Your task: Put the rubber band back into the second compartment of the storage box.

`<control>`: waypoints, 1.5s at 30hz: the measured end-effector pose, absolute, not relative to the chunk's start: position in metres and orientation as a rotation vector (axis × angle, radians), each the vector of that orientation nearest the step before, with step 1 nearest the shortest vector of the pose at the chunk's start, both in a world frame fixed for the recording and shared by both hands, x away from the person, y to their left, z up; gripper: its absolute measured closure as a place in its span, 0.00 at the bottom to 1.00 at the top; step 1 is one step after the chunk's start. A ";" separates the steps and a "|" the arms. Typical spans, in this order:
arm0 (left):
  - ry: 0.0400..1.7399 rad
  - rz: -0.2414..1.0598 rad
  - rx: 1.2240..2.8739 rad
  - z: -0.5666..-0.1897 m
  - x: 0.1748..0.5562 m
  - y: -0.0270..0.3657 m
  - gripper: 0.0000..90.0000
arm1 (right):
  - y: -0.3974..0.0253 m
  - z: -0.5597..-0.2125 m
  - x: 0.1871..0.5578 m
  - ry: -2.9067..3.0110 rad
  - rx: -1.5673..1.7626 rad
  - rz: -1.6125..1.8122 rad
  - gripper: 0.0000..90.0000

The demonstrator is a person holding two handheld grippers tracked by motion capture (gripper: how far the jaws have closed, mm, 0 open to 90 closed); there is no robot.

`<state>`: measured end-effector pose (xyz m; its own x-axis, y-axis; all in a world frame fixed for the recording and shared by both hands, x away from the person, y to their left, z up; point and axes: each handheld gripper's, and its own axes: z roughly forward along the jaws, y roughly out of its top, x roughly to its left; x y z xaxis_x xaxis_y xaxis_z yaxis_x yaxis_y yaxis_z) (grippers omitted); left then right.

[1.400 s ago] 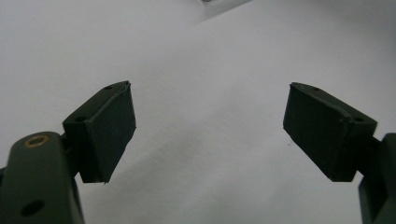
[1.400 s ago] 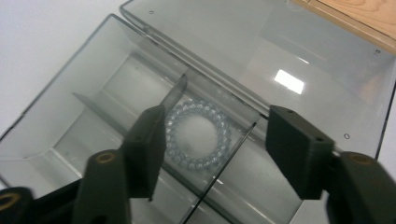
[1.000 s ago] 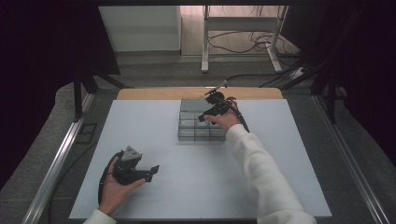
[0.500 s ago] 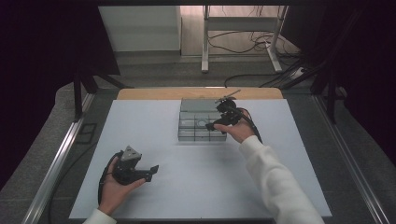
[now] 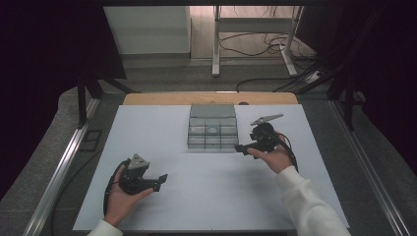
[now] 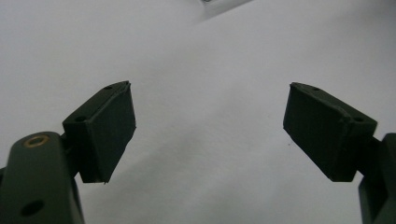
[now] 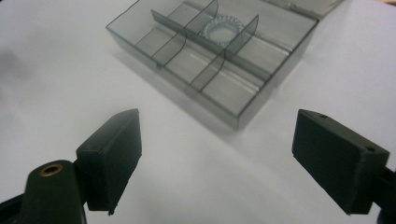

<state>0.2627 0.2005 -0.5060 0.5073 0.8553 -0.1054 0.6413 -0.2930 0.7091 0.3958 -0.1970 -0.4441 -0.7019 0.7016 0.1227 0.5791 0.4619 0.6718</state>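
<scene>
A clear grey compartment box with its lid folded back sits at the far middle of the white table. A small sparkly ring lies in a middle compartment. My right gripper hovers just right of the box's near right corner, open, jaws wide with nothing between them. My left gripper rests low at the near left, open over bare table.
A wooden strip edges the table's far side. Metal rails run along both sides. Beyond the table stand a white cabinet and a metal frame with floor cables.
My right gripper has drawn back from above the box toward the near right and now sits beside its corner. The left gripper has stayed put.
</scene>
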 end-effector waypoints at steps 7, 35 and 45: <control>1.226 0.383 2.032 -0.506 0.263 0.202 0.19 | -0.229 -0.453 0.364 2.486 1.153 1.141 0.19; 1.222 0.382 2.033 -0.506 0.264 0.200 0.19 | -0.296 -0.488 0.300 2.389 1.254 1.140 0.20; 1.223 0.385 2.029 -0.506 0.264 0.201 0.19 | -0.295 -0.488 0.301 2.399 1.226 1.153 0.20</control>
<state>0.2639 0.2008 -0.5058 0.5044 0.8567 -0.1083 0.6401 -0.2867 0.7128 0.3010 -0.2950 -0.4878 -0.6316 0.7599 0.1537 0.5948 0.3478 0.7247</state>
